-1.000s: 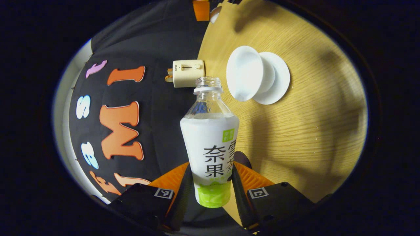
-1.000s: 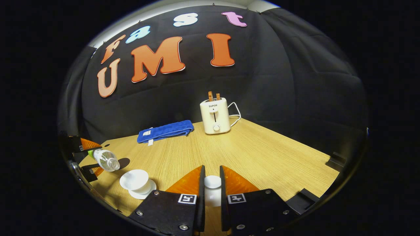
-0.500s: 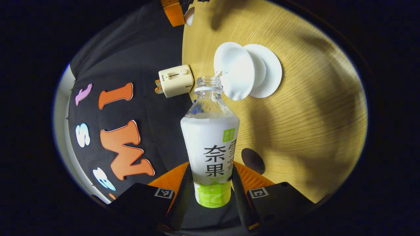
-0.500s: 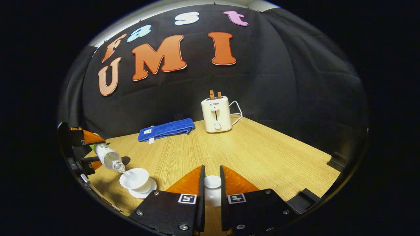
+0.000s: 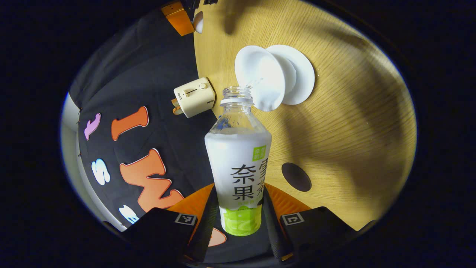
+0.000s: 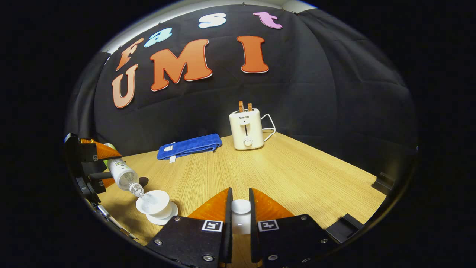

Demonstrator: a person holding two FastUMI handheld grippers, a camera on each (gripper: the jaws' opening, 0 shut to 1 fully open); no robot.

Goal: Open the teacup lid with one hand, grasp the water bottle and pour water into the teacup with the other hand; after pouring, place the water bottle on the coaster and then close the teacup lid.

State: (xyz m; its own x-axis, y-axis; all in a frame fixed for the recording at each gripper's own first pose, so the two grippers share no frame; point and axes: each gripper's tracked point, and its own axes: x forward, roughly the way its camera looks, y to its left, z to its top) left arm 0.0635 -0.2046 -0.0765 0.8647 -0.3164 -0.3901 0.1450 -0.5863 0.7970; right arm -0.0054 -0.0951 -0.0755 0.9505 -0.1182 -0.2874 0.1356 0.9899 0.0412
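The left gripper holds the water bottle, with one finger pressed on each side of the bottle near its bottom end. The bottle has no cap and is tipped over, so its open mouth sits right at the rim of the white teacup. A thin stream of water runs from the mouth into the cup. In the right gripper view the same bottle leans down toward the teacup, and the left gripper is at the far left edge. The teacup is open and stands on a white saucer on the wooden table. The right gripper holds the white teacup lid between its two fingers, which are close together with the lid's knob pinched in the gap. It is held up off the table, to the right of the teacup and apart from it. A small dark round coaster lies flat on the table near the bottle, with nothing on it. Farther back there is a cream toaster with a white cord, close to the black wall. A folded blue towel lies on the table to the left of the toaster.
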